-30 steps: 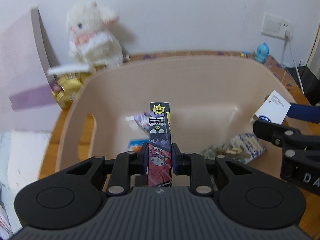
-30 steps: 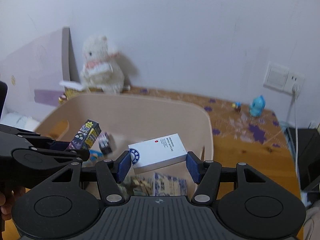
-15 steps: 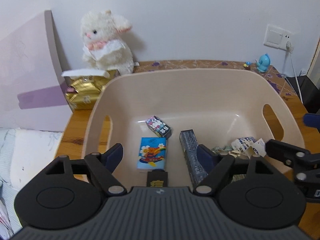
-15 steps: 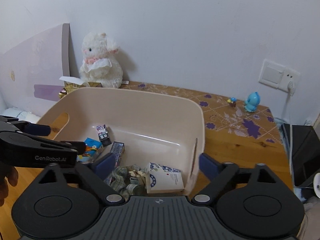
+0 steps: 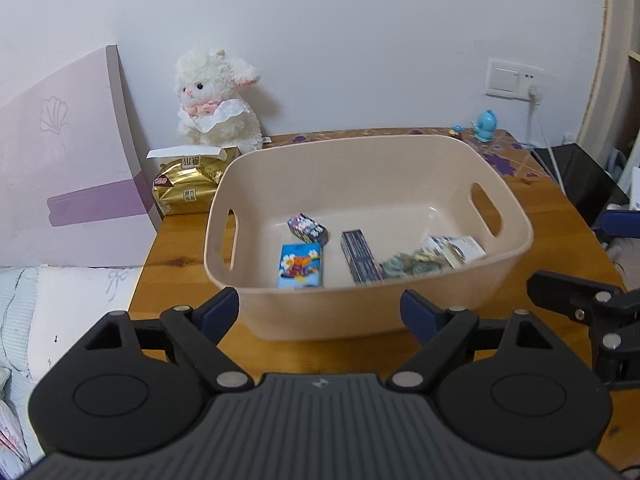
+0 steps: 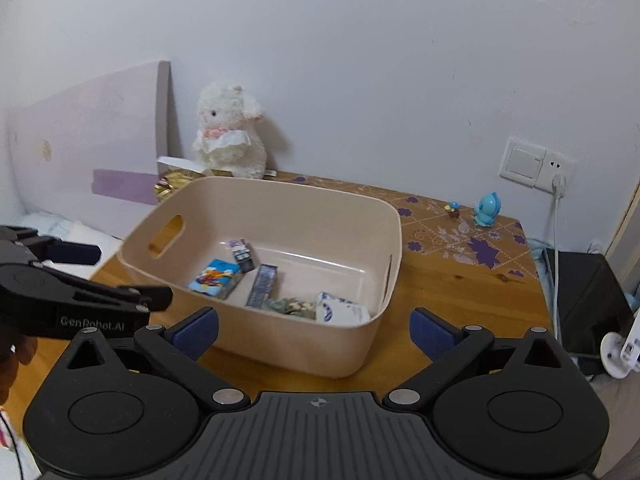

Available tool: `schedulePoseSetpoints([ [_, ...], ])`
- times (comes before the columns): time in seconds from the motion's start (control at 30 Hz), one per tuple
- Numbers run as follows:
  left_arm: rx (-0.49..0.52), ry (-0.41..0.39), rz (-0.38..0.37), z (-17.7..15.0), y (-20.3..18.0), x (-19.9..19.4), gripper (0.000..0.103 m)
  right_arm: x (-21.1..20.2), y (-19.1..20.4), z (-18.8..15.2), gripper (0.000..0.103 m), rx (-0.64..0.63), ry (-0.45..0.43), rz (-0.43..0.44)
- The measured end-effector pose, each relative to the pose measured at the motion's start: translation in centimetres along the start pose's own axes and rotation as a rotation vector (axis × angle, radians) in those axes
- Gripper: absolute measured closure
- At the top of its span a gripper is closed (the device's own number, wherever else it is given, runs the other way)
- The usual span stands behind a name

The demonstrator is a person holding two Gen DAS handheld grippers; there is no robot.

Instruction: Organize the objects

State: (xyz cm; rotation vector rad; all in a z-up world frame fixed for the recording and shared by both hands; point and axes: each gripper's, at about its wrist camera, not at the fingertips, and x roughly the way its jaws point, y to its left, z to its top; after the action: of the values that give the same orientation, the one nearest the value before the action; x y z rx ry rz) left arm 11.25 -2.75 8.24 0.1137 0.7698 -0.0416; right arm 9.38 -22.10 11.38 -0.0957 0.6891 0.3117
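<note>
The left gripper (image 5: pixel 320 314) hangs empty in front of the bin (image 5: pixel 516 216), its blue-padded fingers (image 5: pixel 221 312) spread wide apart. The right gripper (image 6: pixel 314 330) is likewise empty, its fingers (image 6: pixel 432 334) spread just as wide, short of the bin's near wall.

The beige bin stands on the wooden table (image 5: pixel 180 248), a handle slot in each end wall. In the left wrist view its floor holds five things. A blue picture box (image 5: pixel 300 266) lies flat at 7 o'clock on the floor. A small cartoon box (image 5: pixel 307 229) lies just beyond it, at 10 o'clock, the two apart by a narrow gap. A long dark box (image 5: pixel 361 256) lies near the centre, running front to back. At 4 o'clock a crumpled packet (image 5: pixel 408 266) touches the dark box's near end, and a white box (image 5: pixel 466 250) leans tilted at the packet's right, close to the right wall.

Outside the bin, at 10 o'clock from it, a gold bag (image 5: pixel 186 190) sits on the table corner with a plush lamb (image 5: pixel 218 114) behind it against the wall. A blue figurine (image 5: pixel 486 124) stands at the table's far edge, at 1 o'clock. A wall socket (image 5: pixel 514 84) is above it, a white cable hanging from it. A pink board (image 5: pixel 72 152) leans at the left.
</note>
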Motion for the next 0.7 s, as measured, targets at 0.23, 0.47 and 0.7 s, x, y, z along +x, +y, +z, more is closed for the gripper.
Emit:
schedulePoseSetpoints([
  [0.23, -0.039, 0.026, -0.027, -1.8, 0.3, -3.3, 0.014, -3.2, 0.8, -2.4, 0.000, -0.010, 0.020, 0.002],
  [0.47, -0.071, 0.021, -0.032, -4.0, 1.3, -5.8, 0.013, -5.3, 1.2, -4.3, 0.000, -0.009, 0.032, 0.001],
  [0.7, -0.055, 0.006, -0.007, -5.7, 1.5, -7.8, 0.013, -6.8, 1.4, -5.6, 0.000, 0.007, 0.038, 0.001],
])
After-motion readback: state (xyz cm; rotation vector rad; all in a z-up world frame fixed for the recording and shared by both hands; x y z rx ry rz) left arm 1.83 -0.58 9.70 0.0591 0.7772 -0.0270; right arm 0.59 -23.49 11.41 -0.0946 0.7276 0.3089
